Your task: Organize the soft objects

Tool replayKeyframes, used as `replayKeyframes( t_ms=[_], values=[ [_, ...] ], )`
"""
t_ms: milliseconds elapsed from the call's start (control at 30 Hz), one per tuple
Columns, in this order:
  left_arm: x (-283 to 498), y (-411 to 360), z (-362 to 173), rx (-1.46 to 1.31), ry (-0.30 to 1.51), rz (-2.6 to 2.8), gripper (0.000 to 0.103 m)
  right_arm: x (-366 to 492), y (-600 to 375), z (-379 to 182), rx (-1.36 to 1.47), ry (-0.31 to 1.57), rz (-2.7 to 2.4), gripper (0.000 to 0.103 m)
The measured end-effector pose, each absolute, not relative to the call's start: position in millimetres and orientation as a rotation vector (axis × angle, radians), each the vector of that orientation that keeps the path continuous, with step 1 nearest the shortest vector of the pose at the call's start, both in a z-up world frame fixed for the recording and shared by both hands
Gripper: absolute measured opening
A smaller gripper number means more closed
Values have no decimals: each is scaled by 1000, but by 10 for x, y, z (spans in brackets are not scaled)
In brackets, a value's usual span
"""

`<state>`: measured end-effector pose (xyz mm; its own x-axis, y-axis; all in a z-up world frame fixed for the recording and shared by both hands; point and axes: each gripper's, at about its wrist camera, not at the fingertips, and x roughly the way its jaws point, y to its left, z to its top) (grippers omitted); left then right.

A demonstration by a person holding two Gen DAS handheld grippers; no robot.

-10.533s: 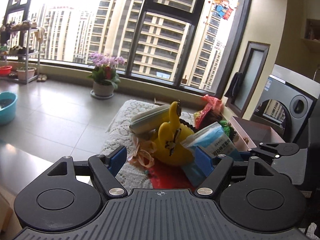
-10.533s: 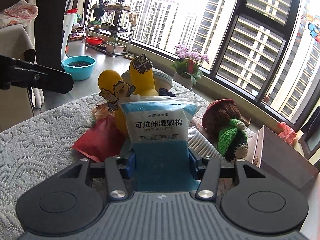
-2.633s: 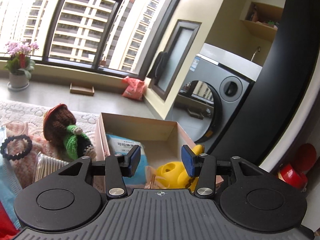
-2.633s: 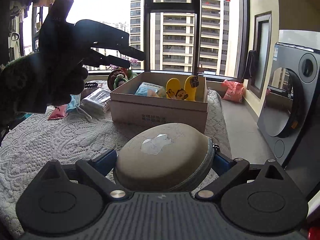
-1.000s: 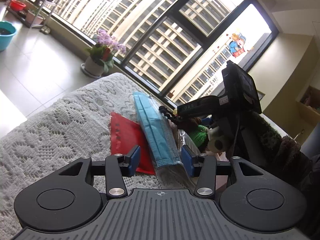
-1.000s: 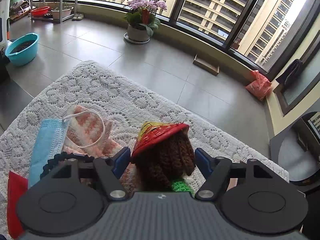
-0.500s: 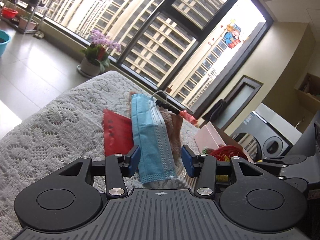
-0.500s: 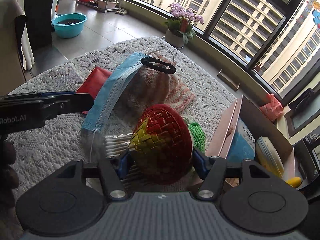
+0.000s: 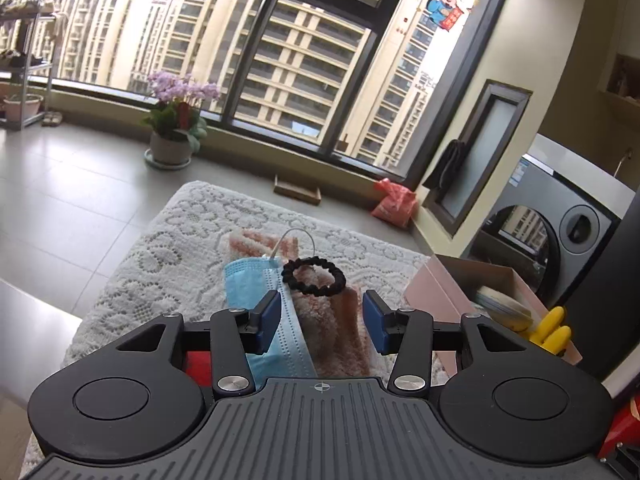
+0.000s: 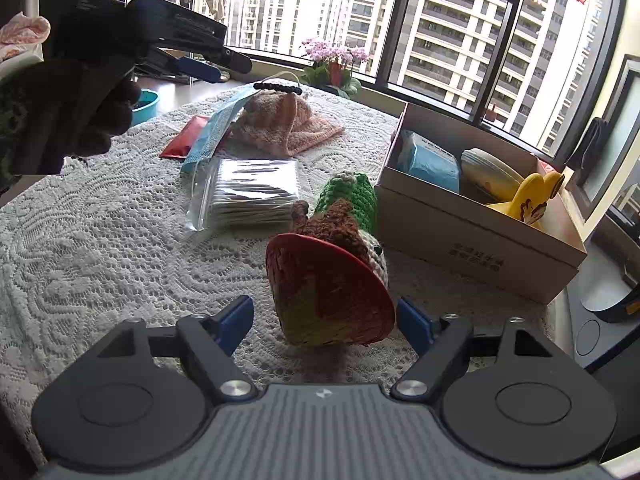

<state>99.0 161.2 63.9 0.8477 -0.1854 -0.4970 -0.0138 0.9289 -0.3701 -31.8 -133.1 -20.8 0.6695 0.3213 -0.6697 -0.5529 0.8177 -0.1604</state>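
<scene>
My right gripper (image 10: pixel 325 318) is open around the red-and-yellow hat of a crocheted doll (image 10: pixel 336 256) that lies on the lace cloth, jaws apart from it. My left gripper (image 9: pixel 320 318) is open above a blue face mask (image 9: pixel 260 292), a pink towel (image 9: pixel 340 320) and a black hair tie (image 9: pixel 314 278). These also show in the right wrist view: mask (image 10: pixel 216 132), towel (image 10: pixel 288 124), hair tie (image 10: pixel 278 87). The cardboard box (image 10: pixel 472 240) at the right holds a blue packet (image 10: pixel 430 160), a beige case (image 10: pixel 490 174) and a yellow toy (image 10: pixel 532 196).
A clear bag of cotton swabs (image 10: pixel 248 192) and a red packet (image 10: pixel 186 140) lie on the lace-covered table (image 10: pixel 100 240). The left gripper's body and gloved hand (image 10: pixel 80 92) hang at the upper left. A washing machine (image 9: pixel 560 232) stands beyond the box.
My right gripper has opened and the doll now lies on the cloth beside the box. My left gripper has moved over the mask, towel and hair tie.
</scene>
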Motion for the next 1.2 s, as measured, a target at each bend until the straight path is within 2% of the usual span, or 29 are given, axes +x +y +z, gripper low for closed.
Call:
replayKeyframes(
  t_ms=[200, 333, 400, 467, 567, 800, 967, 1200],
  values=[
    [1555, 1598, 462, -426, 658, -36, 49, -480, -1646, -65, -222, 551, 548, 85],
    [1725, 1521, 368, -370, 671, -3, 42, -127, -1802, 88, -92, 532, 536, 91],
    [1690, 1508, 359, -338, 662, -28, 37, 143, -1824, 69, -38, 572, 527, 91],
    [1614, 1509, 363, -302, 653, -63, 25, 488, -1776, -11, 19, 632, 523, 91],
    [1419, 1534, 356, -244, 634, -90, 17, 856, -1659, -65, 65, 680, 528, 92],
    [1120, 1575, 303, -196, 595, -160, 16, 1008, -1478, -105, 24, 661, 519, 92],
    [1323, 1601, 380, -227, 570, -103, 18, 769, -1644, -148, 28, 656, 493, 92],
    [1772, 1448, 314, -146, 700, -106, 19, 316, -1854, -256, -7, 627, 403, 92]
  ],
)
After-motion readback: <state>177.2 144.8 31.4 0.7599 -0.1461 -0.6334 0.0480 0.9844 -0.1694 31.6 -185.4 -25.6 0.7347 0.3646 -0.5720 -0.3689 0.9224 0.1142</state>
